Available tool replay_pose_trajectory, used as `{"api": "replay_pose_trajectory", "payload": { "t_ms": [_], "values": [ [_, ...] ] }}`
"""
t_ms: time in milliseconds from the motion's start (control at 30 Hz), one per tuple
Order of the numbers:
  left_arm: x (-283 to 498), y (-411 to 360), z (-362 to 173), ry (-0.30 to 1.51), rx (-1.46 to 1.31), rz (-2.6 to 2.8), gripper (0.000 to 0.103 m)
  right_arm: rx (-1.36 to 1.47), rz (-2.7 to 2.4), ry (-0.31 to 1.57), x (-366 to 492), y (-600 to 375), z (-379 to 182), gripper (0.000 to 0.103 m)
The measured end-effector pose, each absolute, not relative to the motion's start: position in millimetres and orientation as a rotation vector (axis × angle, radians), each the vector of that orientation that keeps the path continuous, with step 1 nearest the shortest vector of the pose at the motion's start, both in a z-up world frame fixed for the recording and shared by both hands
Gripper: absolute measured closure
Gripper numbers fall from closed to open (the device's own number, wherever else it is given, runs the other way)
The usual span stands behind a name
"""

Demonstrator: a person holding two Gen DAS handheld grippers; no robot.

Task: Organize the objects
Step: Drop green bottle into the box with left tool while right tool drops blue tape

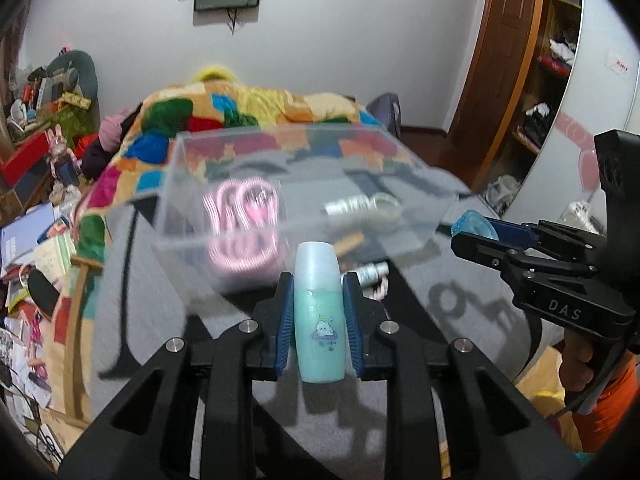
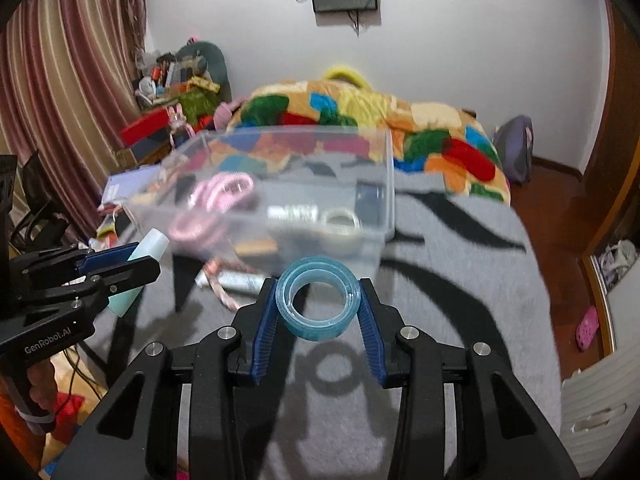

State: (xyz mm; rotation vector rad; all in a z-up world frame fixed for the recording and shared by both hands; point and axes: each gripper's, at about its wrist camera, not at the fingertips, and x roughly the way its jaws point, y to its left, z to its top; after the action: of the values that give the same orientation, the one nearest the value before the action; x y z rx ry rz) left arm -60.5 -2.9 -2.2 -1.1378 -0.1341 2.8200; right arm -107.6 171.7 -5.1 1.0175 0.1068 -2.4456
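Observation:
My left gripper (image 1: 319, 292) is shut on a teal lotion bottle (image 1: 319, 320) with a white cap, held upright above the grey blanket. My right gripper (image 2: 319, 294) is shut on a blue roll of tape (image 2: 318, 300). Both are held just short of a clear plastic bin (image 1: 224, 236), which also shows in the right wrist view (image 2: 384, 184). The bin holds a pink coiled cable (image 1: 240, 208), a silver item (image 1: 352, 205) and a tape ring (image 2: 340, 220). The right gripper shows in the left view (image 1: 472, 232), and the left gripper in the right view (image 2: 148, 256).
A small white tube (image 1: 372, 273) and a patterned strap (image 2: 222, 288) lie on the blanket beside the bin. A colourful quilt (image 1: 248, 108) is heaped behind it. Cluttered shelves (image 1: 44, 96) stand at the left, a wardrobe (image 1: 548, 80) at the right.

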Motion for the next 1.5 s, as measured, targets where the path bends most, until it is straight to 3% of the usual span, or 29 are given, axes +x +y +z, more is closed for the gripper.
{"api": "replay_pose_trajectory", "payload": {
  "t_ms": [433,1033,1267,1500],
  "values": [
    [-104,-35,21,-0.195,-1.091,2.868,0.079,0.866,-2.496,0.027,-144,141,48,0.067],
    [-149,-48,-15,-0.207,-1.250,2.837,0.079,1.089,-2.391,0.140,-190,96,-14,0.067],
    [-138,-48,2,-0.190,-1.194,2.861,0.079,1.073,-2.380,0.158,-183,100,-8,0.056],
    [-112,-43,21,-0.168,-1.104,2.884,0.058,0.985,-2.405,0.185,-161,117,15,0.056]
  ]
}}
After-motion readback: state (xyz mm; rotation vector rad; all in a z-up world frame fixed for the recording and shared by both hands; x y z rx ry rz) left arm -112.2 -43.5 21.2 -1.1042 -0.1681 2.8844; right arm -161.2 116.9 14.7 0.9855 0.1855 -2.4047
